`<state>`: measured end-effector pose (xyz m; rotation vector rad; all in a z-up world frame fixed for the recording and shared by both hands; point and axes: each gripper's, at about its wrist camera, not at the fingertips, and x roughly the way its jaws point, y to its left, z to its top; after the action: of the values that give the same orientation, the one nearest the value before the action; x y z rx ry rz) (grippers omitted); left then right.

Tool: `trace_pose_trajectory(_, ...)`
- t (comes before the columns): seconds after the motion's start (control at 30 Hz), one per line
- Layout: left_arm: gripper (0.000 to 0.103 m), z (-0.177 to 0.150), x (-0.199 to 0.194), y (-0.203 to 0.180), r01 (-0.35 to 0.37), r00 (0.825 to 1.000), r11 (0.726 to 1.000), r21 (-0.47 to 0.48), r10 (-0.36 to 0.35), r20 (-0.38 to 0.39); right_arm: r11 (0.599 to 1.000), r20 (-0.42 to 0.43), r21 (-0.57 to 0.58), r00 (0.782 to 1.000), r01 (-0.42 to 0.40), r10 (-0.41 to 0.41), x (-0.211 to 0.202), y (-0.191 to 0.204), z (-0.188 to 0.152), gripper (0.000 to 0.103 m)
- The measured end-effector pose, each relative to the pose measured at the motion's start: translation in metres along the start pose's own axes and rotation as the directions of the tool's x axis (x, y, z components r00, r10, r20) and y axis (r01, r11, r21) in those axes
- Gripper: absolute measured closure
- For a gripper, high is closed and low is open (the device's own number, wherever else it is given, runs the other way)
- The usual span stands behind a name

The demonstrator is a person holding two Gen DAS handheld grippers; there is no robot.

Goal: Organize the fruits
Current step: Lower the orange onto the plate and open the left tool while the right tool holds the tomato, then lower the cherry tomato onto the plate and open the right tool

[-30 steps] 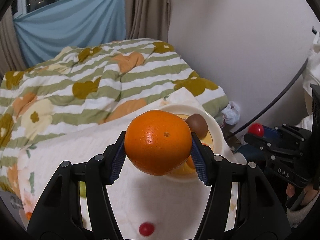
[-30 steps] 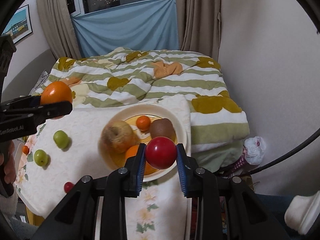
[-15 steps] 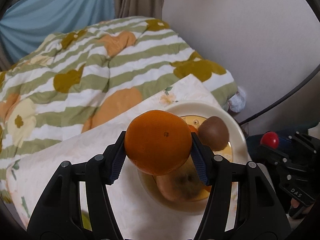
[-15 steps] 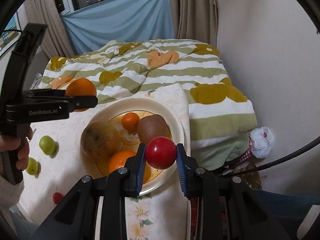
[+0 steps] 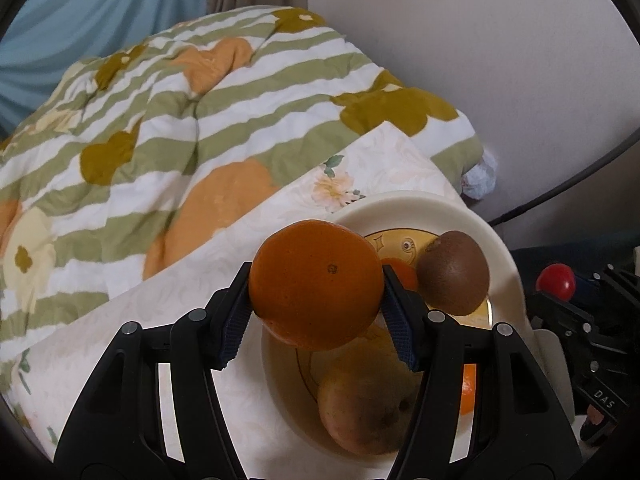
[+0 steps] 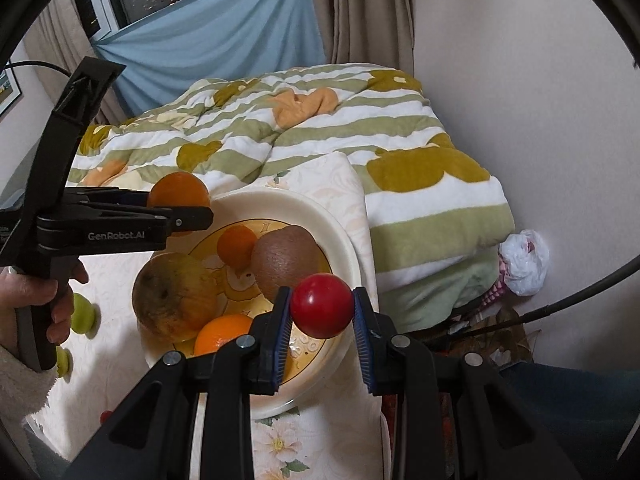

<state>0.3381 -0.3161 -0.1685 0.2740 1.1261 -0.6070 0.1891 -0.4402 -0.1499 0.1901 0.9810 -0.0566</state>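
Note:
My left gripper [image 5: 316, 314] is shut on a large orange [image 5: 316, 284] and holds it over the left rim of a cream plate [image 5: 416, 202]; the orange also shows in the right wrist view [image 6: 179, 194]. My right gripper [image 6: 322, 334] is shut on a small red fruit [image 6: 322, 305], held above the plate's [image 6: 336, 228] near right side. On the plate lie a kiwi [image 6: 284, 260], a small orange [image 6: 236, 244], a brownish apple [image 6: 174, 296] and another orange [image 6: 222, 332].
The plate stands on a white floral cloth [image 6: 320, 440]. Two green fruits [image 6: 82, 312] and a small red one [image 6: 106, 416] lie on the cloth at left. A striped green quilt [image 6: 320, 136] lies behind. A wall and cable [image 6: 560, 308] are at right.
My left gripper has carried the orange rightward over the plate's edge. My right gripper has moved closer over the plate with the red fruit still held.

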Motion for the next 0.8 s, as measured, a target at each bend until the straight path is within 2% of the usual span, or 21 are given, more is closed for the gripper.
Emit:
trace_pose_trajectory(0.17, 0.034, -0.001, 0.005, -0.001, 0.003, 1.0, 1.0, 0.001, -0.003, -0.007, 1.0, -0.002, 0.01, 1.0, 0.002, -0.002, 0.001, -0.001, -0.001, 0.076)
trace_pose_trajectory(0.23, 0.013, -0.001, 0.002, -0.003, -0.001, 1.0, 1.0, 0.011, 0.001, 0.017, 1.0, 0.0, 0.008, 1.0, 0.002, -0.002, 0.0, -0.001, -0.002, 0.076)
trace_pose_trajectory(0.27, 0.0, 0.0, -0.001, -0.003, -0.016, 0.999, 1.0, 0.015, 0.015, 0.037, 1.0, 0.0, 0.008, 1.0, 0.002, -0.002, 0.0, -0.001, -0.002, 0.076)
trace_pose_trajectory(0.33, 0.0, 0.0, -0.011, -0.003, -0.031, 0.997, 0.999, 0.017, 0.03, 0.076, 1.0, 0.001, 0.007, 1.0, 0.002, -0.002, -0.001, 0.0, -0.001, 0.076)
trace_pose_trajectory(0.53, 0.0, -0.004, -0.037, 0.002, -0.066, 0.992, 0.998, -0.003, 0.066, 0.103, 1.0, 0.02, -0.009, 1.0, 0.001, 0.0, -0.012, -0.001, -0.001, 0.076)
trace_pose_trajectory(0.8, 0.0, -0.034, -0.077, 0.013, -0.096, 0.987, 0.991, -0.088, 0.106, 0.119, 0.998, 0.045, -0.062, 0.999, -0.017, 0.02, -0.024, 0.002, 0.005, 0.076)
